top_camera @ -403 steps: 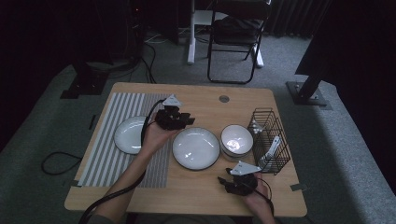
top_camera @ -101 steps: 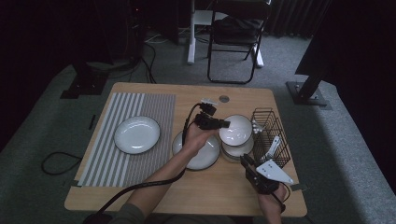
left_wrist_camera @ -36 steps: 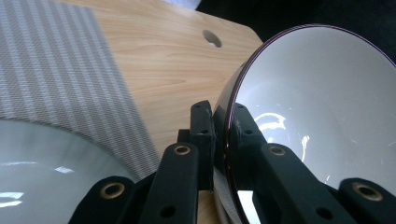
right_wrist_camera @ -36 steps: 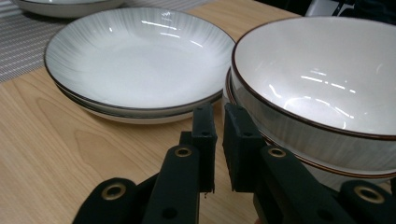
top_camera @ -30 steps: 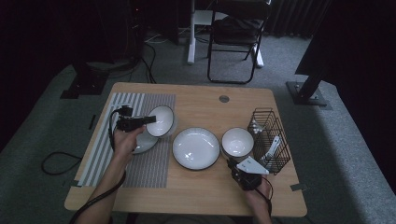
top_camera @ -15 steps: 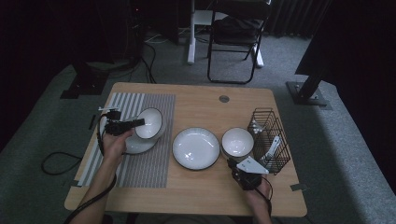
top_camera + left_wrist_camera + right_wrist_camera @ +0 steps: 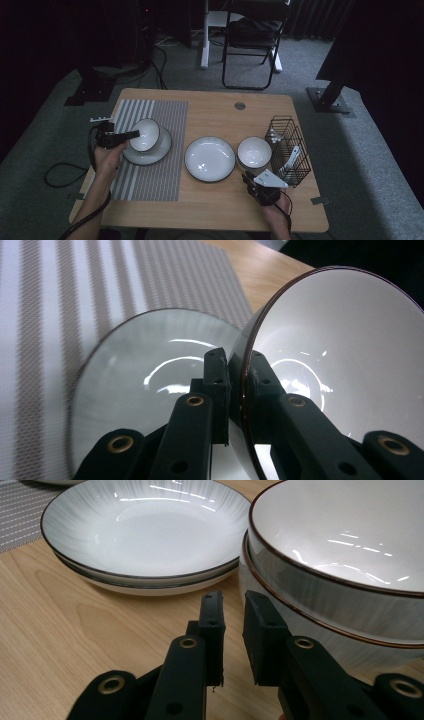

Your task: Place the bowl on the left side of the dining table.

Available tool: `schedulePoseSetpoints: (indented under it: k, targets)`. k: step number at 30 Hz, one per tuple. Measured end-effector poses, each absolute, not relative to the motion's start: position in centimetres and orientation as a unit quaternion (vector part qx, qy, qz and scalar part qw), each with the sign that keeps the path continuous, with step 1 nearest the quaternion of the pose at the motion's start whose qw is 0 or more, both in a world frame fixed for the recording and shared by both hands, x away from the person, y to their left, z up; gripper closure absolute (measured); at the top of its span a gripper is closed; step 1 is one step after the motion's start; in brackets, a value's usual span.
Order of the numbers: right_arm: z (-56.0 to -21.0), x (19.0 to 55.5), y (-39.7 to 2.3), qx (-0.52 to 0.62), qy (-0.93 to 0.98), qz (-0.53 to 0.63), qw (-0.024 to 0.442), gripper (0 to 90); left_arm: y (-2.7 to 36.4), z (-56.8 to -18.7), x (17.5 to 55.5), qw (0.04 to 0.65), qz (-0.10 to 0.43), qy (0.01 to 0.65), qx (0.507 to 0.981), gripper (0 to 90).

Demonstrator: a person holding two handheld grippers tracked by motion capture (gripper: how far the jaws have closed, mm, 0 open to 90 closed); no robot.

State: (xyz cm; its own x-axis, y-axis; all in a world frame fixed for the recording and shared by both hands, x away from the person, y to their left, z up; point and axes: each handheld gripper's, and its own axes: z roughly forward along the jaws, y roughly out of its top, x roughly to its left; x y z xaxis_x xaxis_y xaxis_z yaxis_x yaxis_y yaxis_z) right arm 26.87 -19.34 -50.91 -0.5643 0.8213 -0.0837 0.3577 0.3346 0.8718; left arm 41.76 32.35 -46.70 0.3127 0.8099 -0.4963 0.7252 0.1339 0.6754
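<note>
A: High view, item one?
B: Left tool (image 7: 131, 134), at the left of the wooden worktop (image 7: 215, 200), pinching the rim of a small white bowl (image 7: 145, 134) with a dark edge. The bowl is tilted over a shallow white plate (image 7: 159, 154), which lies on a grey-and-white striped woven mat (image 7: 155, 172). Whether bowl and plate touch is hard to make out.

A: Next?
B: A second shallow plate (image 7: 210, 158) at mid-worktop. Just beside it on the right, stacked bowls (image 7: 254, 152); the number in the stack is hard to read from above. A black wire basket (image 7: 289, 150) at the right edge holds pale pieces too small to name. Right tool (image 7: 248, 177) sits near the front edge just below the stack, mostly covered by its grey three-cornered plate.

A: Left gripper view?
B: Black jaws pressed onto the bowl (image 7: 340, 345) wall, one inside, one outside. Glossy glaze, thin brown rim line, bottom cut off by the frame. Behind it the plate (image 7: 130, 370), blurred, on the mesh-textured mat (image 7: 60, 300).

A: Right gripper view?
B: Right tool (image 7: 232, 612) with jaws a little apart, having just been opening, nothing between them. The pads stand just beside the lower of two nested bowls (image 7: 350, 555), cut off at right. Fine grey streaks in the glaze of the plate (image 7: 145, 540); under its rim a second rim shows, so it appears to be two stacked. Pale wood grain beneath.
</note>
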Motion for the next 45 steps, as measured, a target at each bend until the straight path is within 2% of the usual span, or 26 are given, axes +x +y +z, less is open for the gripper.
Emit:
schedulePoseSetpoints:
  k: [14, 45]
  targets:
    - [-51.2, 26.5, -18.8, 0.369, 0.783, 0.425, 0.265, 71.4, 33.8, -48.0, 41.7, 0.443, 0.055, 0.606, 0.658, 83.5]
    - [-51.6, 26.3, -18.8, 0.364, 0.79, 0.421, 0.259, 68.3, 31.6, -47.5, 42.8, 0.364, 0.114, 0.615, 0.69, 83.4]
